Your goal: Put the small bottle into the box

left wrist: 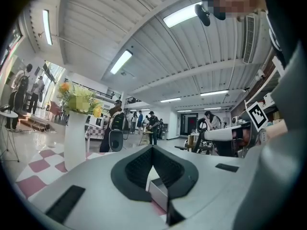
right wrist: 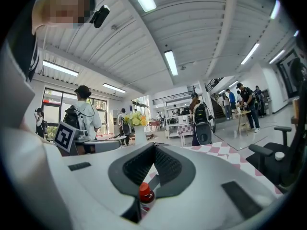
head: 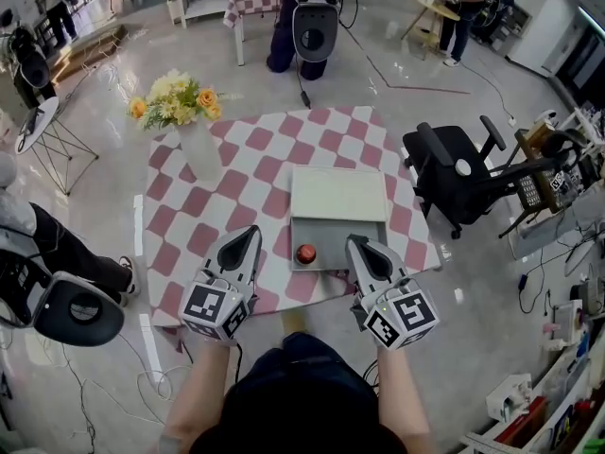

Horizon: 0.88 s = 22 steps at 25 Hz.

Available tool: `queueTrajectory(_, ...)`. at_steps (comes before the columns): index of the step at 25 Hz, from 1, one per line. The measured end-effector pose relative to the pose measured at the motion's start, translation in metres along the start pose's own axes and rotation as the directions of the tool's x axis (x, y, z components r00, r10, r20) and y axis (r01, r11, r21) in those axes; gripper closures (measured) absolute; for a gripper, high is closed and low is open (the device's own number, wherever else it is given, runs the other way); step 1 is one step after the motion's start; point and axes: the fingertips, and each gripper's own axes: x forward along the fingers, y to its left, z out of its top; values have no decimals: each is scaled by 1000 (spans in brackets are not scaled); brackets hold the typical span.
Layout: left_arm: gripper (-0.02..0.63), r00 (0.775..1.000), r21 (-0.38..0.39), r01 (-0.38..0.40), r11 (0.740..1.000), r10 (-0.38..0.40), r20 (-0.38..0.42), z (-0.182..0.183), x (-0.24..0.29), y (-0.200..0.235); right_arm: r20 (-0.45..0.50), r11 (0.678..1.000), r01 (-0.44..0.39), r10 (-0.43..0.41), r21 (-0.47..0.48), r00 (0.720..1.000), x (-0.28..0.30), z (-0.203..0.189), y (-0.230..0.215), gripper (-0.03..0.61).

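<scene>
- Progress looks close to complete: the small bottle (head: 305,253), red-capped, seems to stand upright inside the box (head: 364,225), in the near left corner of its open tray.
- Box lid (head: 338,194) lies folded back flat on the checked tablecloth (head: 236,187), on the far side of the tray, so the box is open.
- Left gripper (head: 250,235) hovers just left of the box with its jaws closed together on nothing. In its own view the tips meet in a point, and only a corner of the box shows below them.
- Right gripper (head: 354,244) hangs over the near right part of the tray, jaws also pressed together and empty. In its own view the bottle's red cap shows beneath the closed tips, but the head view places the bottle apart from it, so I judge it is not held.
- Vase of flowers (head: 198,149) stands well apart at the far left of the table, out of the way.
- Placing step appears done. What is left is at most drawing both grippers clear of the table. The task does not ask for the lid to be closed.
</scene>
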Motion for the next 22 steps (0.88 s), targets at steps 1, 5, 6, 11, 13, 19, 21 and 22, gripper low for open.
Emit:
queueTrajectory(1,607,1000,0,-4,1000,4,2,2,0,2,2,1000,-1,1,-2,1000,0,2,0,574)
queueTrajectory(5,607,1000,0,-11,1000,11,13,9,0,4,11,1000,-7,7,-7,1000,-1,9,0,575)
queueTrajectory(6,607,1000,1,-9,1000,9,17,10,0,3,14,1000,-8,8,-7,1000,-1,10,0,575)
queueTrajectory(11,607,999,7,-7,1000,7,33,20,3,3,29,1000,-7,7,-3,1000,-3,20,-3,574)
queueTrajectory(13,607,999,9,-8,1000,8,36,22,3,3,30,1000,-5,5,-7,1000,-3,22,-5,575)
queueTrajectory(19,607,999,6,-5,1000,5,46,24,5,0,35,1000,-10,11,-3,999,-5,24,-8,575)
queueTrajectory(21,607,999,7,-5,1000,4,45,25,4,-1,35,1000,-12,12,-1,999,-5,24,-7,575)
queueTrajectory(22,607,999,8,-5,1000,5,45,25,3,-1,35,1000,-13,13,-2,999,-6,24,-7,575)
